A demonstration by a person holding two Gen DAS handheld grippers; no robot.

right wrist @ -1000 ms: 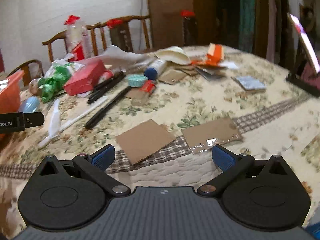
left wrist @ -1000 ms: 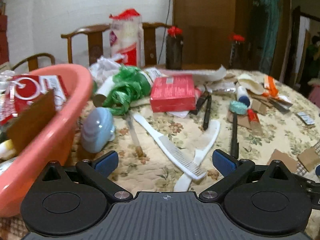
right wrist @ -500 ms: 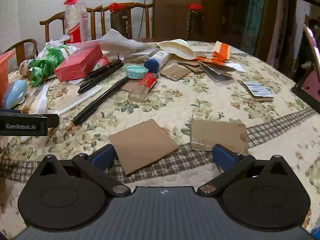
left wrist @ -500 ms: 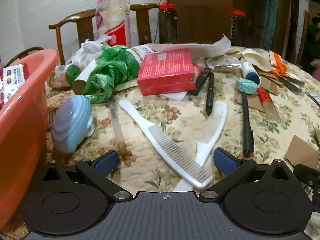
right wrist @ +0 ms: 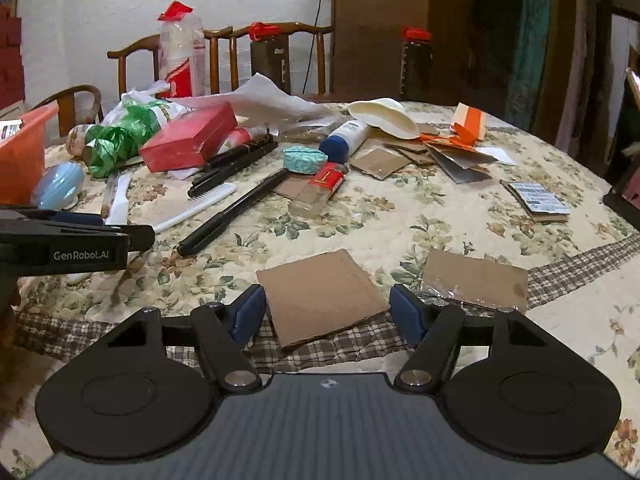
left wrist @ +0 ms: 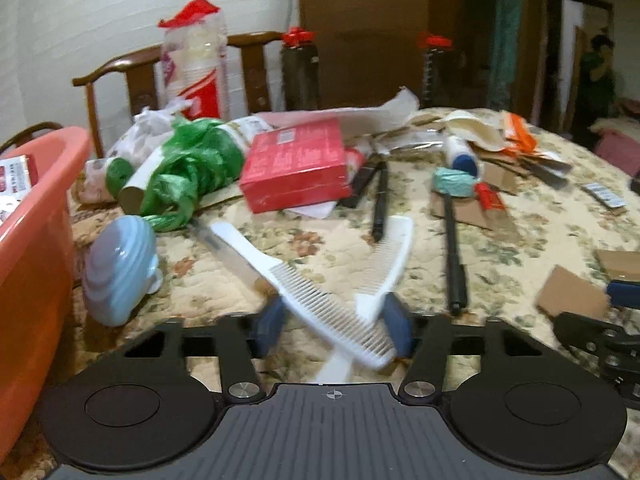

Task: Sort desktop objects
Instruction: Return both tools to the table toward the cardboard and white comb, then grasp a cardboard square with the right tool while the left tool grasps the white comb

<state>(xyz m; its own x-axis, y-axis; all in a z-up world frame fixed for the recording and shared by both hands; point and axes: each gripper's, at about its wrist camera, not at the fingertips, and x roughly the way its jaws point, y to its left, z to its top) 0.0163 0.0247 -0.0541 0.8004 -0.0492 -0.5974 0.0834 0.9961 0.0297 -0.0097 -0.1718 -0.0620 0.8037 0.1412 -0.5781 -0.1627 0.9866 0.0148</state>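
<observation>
1. Left claw (left wrist: pixel 334 330), its side reading "GenRobot.AI", was closing around two crossed white combs (left wrist: pixel 320 304), pads not yet pressing.
2. Right claw (right wrist: pixel 326 314) was closing about a cardboard square (right wrist: pixel 320 296) lying flat on the floral worktop (right wrist: pixel 400 224).
3. Beyond lay a red box (right wrist: pixel 188 138), lettering unreadable.

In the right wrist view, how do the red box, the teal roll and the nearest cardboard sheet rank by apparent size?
1. cardboard sheet, though nearness to the camera enlarges it
2. red box
3. teal roll
</observation>
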